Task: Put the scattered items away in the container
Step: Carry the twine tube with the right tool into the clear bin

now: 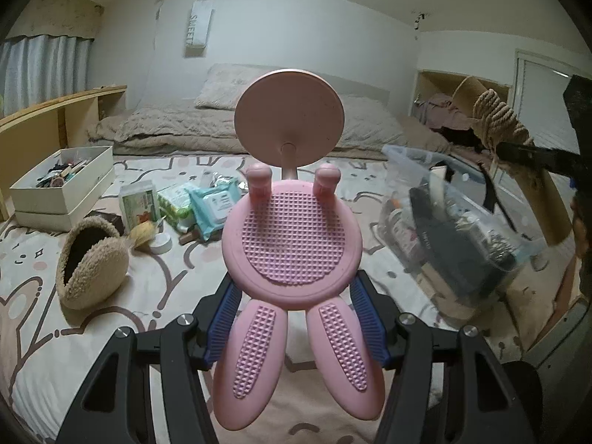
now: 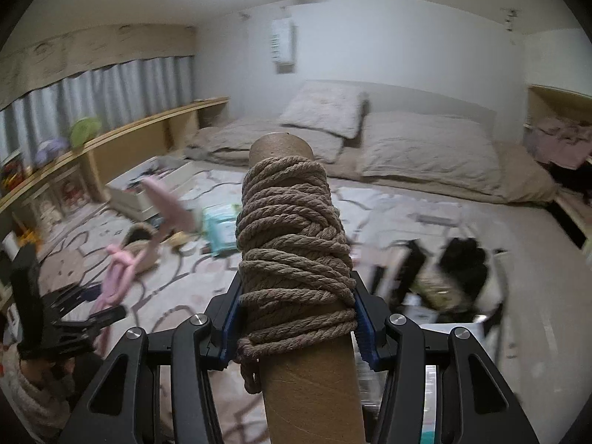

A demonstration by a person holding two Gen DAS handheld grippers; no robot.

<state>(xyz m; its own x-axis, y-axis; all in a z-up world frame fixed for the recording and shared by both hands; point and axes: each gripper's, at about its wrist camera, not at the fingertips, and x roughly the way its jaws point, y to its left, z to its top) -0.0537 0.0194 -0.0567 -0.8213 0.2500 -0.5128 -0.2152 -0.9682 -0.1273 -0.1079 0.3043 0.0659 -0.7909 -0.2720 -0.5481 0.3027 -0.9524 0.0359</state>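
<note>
A pink rabbit-shaped stand with studded pads and a round disc on a stalk fills the left wrist view. My left gripper is shut on it, the blue pads pressing its sides. A cardboard tube wound with brown rope stands upright in my right gripper, which is shut on the rope coils. The clear plastic container, holding dark items, sits on the bed at the right. The tube and right gripper hover above its far side. In the right wrist view the container is blurred, low on the right.
A white box of small things sits far left by a wooden shelf. On the patterned bedspread lie a fuzzy beige pouch, wipes packs, a green pack and a small white jar. Pillows lie behind.
</note>
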